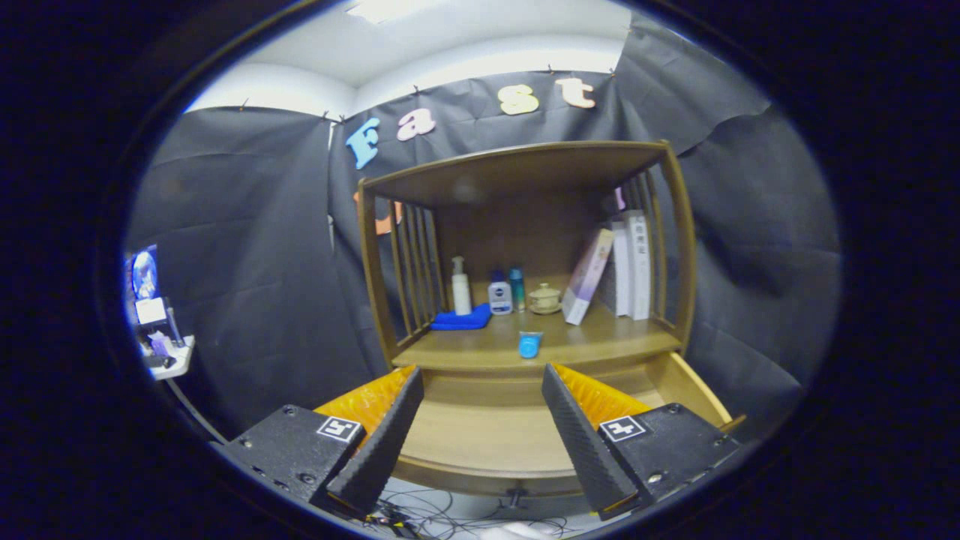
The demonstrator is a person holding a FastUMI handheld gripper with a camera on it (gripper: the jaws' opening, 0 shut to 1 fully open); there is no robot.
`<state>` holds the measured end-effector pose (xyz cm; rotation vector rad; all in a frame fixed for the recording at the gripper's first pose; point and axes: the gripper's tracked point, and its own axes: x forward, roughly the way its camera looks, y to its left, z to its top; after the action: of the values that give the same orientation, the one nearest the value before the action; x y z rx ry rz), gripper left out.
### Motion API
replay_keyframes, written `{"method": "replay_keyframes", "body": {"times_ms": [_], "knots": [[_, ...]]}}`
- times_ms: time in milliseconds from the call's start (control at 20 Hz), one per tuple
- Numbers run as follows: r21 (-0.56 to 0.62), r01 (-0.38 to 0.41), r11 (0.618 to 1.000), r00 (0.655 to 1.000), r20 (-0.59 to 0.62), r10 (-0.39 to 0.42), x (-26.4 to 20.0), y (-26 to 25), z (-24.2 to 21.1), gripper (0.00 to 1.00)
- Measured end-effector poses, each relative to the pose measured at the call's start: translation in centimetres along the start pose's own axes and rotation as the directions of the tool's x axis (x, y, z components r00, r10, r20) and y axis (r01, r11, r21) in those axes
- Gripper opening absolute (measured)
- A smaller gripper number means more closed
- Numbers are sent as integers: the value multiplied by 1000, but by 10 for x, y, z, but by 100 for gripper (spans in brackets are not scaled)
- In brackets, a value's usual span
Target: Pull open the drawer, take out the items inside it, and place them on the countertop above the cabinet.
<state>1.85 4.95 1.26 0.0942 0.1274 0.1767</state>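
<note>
Now the drawer stands pulled out below the cabinet, its wooden floor bare between the fingers; no item shows inside it, though the fingers hide its two near corners. Gripper hangs over the open drawer, fingers spread wide and holding nothing.

On the surface above the drawer, a small blue cup sits close to the front edge, about midway along it. Judged: this is the item out of the drawer, set near the front because that is the shortest reach from below.

Further back, along the rear of the surface: blue folded cloth at the left rear corner, white pump bottle behind it, blue-and-white bottle, teal bottle, lidded ceramic cup. Books stand and lean by the slatted right side.

Judged: task near done, pending a look at the hidden corners.
</note>
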Motion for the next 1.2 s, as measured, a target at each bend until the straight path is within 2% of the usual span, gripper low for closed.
{"method": "replay_keyframes", "body": {"times_ms": [400,700,1000,1200], "knots": [[-26,101,995,995,18,-100,-37,-17,-44,100],[-53,174,983,984,-16,-175,-33,-28,-107,100],[-63,211,975,972,-96,-216,-13,-44,-175,100],[-88,209,974,968,-121,-219,0,-41,-195,100]]}}
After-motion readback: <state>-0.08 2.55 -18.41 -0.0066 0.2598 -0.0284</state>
